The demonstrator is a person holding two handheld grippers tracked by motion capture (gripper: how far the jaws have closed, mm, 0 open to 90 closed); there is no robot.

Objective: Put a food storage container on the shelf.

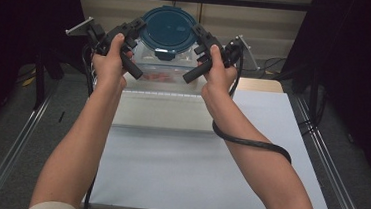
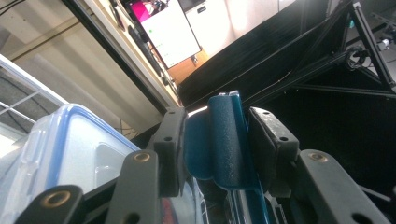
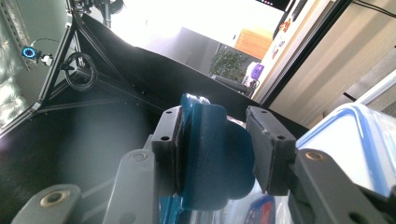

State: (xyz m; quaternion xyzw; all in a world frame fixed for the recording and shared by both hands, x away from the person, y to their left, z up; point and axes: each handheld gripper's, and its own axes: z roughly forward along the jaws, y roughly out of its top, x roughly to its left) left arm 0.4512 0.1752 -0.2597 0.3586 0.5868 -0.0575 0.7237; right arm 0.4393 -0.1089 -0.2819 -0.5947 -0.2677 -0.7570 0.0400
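Container [image 1: 163, 57] sits raised between my two grippers at twelve o'clock of the high view, beyond the far edge of the table [image 1: 202, 181]. It is a clear tub with a round blue lid [image 1: 168, 29]; something reddish lies inside near the bottom, too blurred to name.

Left gripper [image 1: 138, 29]: jaws part open, set either side of a blue lid latch [image 2: 222, 140]. In the left gripper view the latch stands upright between the pads; the pad at nine o'clock lies against it, the one at three o'clock looks close or just touching. I judge this a grip on the latch, not a firm clamp.

Right gripper [image 1: 199, 34]: same posture, mirrored. Its latch [image 3: 210, 154] lies between the jaws, against the nine o'clock pad, with a visible gap at the three o'clock pad. Contact on one side only; I cannot call it clamped.

A second tub with a blue-rimmed clear lid [image 2: 70, 154] shows at eight o'clock in the left gripper view.

Progress, as I judge it: both side latches are engaged and the container looks carried by them, off the table. The front latch [image 1: 164, 55] at six o'clock of the lid appears down. Outstanding: setting the container down on the table, and releasing the latches if the lid is to come off.
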